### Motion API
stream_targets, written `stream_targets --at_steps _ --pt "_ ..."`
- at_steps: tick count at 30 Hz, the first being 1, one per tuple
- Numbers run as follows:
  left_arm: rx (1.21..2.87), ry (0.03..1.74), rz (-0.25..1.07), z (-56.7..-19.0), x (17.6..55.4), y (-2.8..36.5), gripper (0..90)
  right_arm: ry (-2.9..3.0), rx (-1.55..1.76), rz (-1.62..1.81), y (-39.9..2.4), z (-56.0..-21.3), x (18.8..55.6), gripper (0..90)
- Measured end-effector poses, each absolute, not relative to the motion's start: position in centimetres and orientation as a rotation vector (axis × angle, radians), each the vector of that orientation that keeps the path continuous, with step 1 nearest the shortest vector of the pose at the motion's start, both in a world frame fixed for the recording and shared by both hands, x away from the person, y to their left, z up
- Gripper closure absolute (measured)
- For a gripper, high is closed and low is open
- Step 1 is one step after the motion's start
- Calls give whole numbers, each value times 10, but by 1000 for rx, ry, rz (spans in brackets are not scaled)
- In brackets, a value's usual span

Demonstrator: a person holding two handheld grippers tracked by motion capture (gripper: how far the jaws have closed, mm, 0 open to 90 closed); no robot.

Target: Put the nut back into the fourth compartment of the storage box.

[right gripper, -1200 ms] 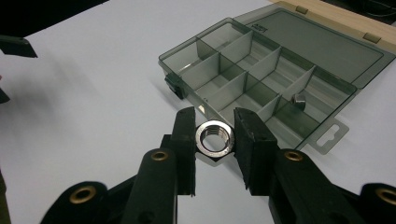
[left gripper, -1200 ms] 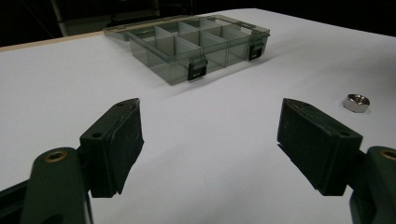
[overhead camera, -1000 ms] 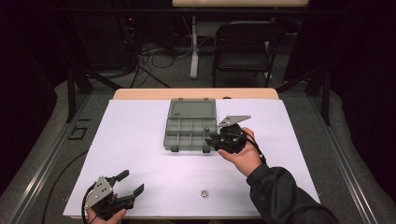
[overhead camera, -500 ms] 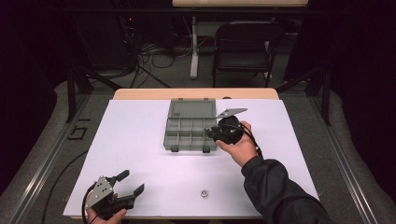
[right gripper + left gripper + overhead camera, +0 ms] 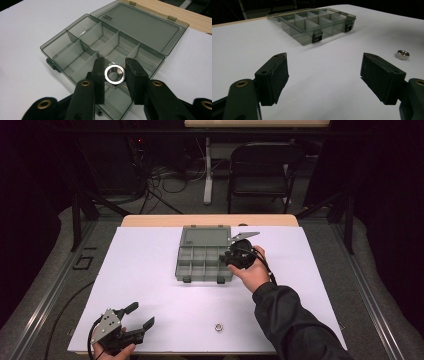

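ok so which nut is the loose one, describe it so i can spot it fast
Start at the white table, near the edge by the person. The loose nut lies flat and alone there, right of the open left gripper. The other nut is clamped in the right gripper over the grey compartment box.

Organizer box (image 5: 204, 260) mid-table (sides free)
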State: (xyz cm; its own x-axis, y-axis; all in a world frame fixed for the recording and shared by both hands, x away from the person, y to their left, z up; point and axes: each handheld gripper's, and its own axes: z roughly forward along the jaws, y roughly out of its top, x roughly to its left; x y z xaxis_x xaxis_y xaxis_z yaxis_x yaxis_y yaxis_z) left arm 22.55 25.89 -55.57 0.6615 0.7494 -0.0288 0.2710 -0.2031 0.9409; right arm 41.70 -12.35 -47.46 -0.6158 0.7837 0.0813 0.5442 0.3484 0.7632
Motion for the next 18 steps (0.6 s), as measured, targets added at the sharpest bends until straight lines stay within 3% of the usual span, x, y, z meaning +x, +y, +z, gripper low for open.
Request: stream_targets --at_steps 18 --pt "1772 820 537 -556 226 259 224 2262 1267 1070 -121 -494 440 702"
